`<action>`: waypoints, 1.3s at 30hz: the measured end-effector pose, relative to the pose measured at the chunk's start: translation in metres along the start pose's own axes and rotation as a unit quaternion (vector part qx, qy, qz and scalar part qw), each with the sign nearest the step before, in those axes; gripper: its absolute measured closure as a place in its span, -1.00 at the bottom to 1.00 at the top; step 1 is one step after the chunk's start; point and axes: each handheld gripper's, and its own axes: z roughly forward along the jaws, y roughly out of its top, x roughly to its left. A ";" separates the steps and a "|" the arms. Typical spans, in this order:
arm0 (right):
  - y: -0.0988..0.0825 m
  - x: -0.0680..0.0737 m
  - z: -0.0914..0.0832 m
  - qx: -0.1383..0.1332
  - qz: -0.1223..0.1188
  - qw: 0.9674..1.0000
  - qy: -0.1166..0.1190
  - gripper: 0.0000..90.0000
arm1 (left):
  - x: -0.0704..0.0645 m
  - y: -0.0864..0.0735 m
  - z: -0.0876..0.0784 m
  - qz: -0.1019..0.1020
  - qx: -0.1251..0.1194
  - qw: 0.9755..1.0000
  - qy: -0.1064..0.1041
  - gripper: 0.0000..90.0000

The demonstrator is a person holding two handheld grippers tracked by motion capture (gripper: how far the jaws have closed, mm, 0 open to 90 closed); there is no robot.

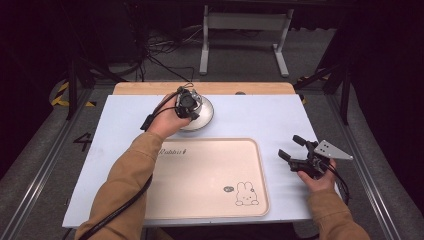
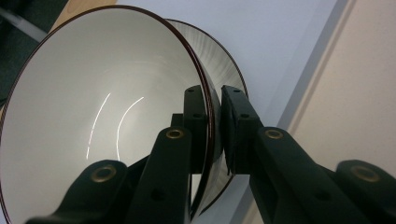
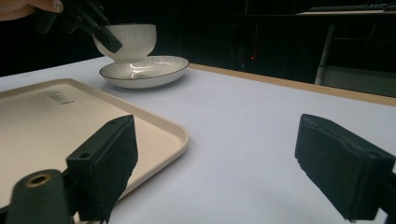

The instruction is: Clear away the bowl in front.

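Now: left gripper point(image 2: 215, 126) pinching bowl point(image 2: 93, 112) rim, far left | lift level, clear plate point(image 3: 144, 70) | right gripper point(image 3: 215, 168) spread, near right

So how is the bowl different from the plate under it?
The bowl is deep and steep-walled; the plate is shallow and wider. The bowl is pinched at its rim by the left tool and lifted clear; the plate lies flat on the table, untouched. Both are white with a dark rim and fine lines outside.

A "4" point(image 1: 82, 141) is painted on the floor point(image 1: 45, 165).
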 end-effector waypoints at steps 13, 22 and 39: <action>0.000 0.000 0.000 0.001 0.000 1.000 0.002 -0.69 | -0.013 -0.002 -0.034 0.018 -0.016 1.000 -0.004 0.81; 0.000 0.000 0.000 0.004 -0.003 1.000 0.006 -0.69 | -0.034 -0.004 -0.060 0.039 -0.026 0.999 -0.010 0.81; 0.000 0.000 0.000 0.003 -0.001 1.000 0.008 -0.71 | -0.077 -0.013 -0.092 0.095 -0.042 0.994 -0.028 0.80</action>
